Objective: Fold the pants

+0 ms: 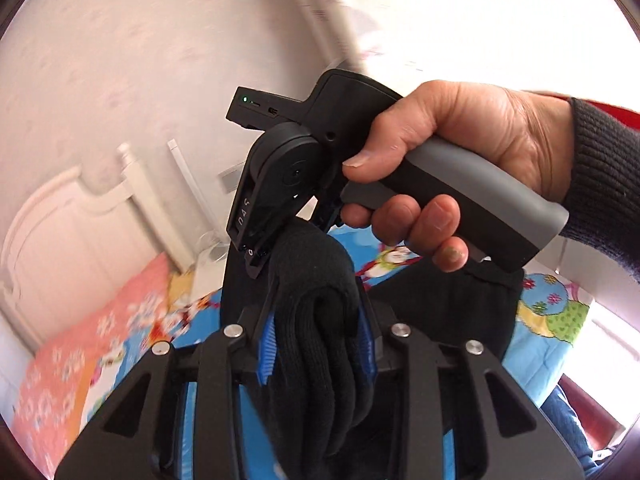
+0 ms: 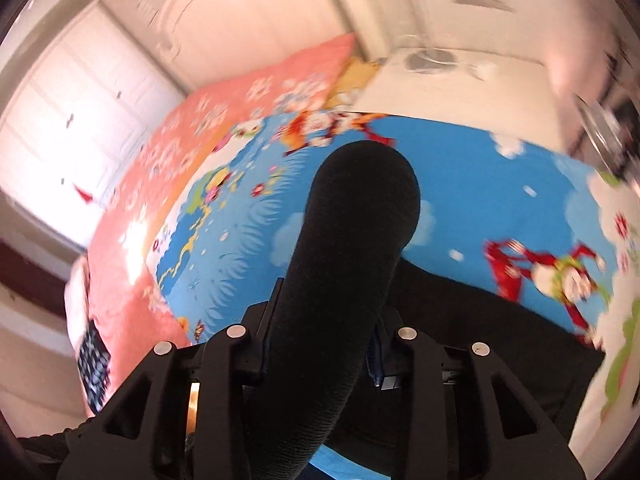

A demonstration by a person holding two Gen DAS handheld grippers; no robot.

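The black pants (image 1: 316,320) are bunched between the blue pads (image 1: 266,344) of my left gripper (image 1: 318,340), which is shut on them. In the same view my right gripper (image 1: 280,248), held in a hand, pinches the same fabric just beyond. In the right wrist view my right gripper (image 2: 324,344) is shut on a thick fold of the pants (image 2: 352,232) that sticks up past the fingers. More black fabric (image 2: 480,352) lies on the bed below.
A bed with a blue cartoon sheet (image 2: 460,184) and a pink flowered blanket (image 2: 168,168) lies under both grippers. A white headboard (image 1: 72,220) and white wall stand behind. A white cabinet top (image 2: 460,80) sits beside the bed.
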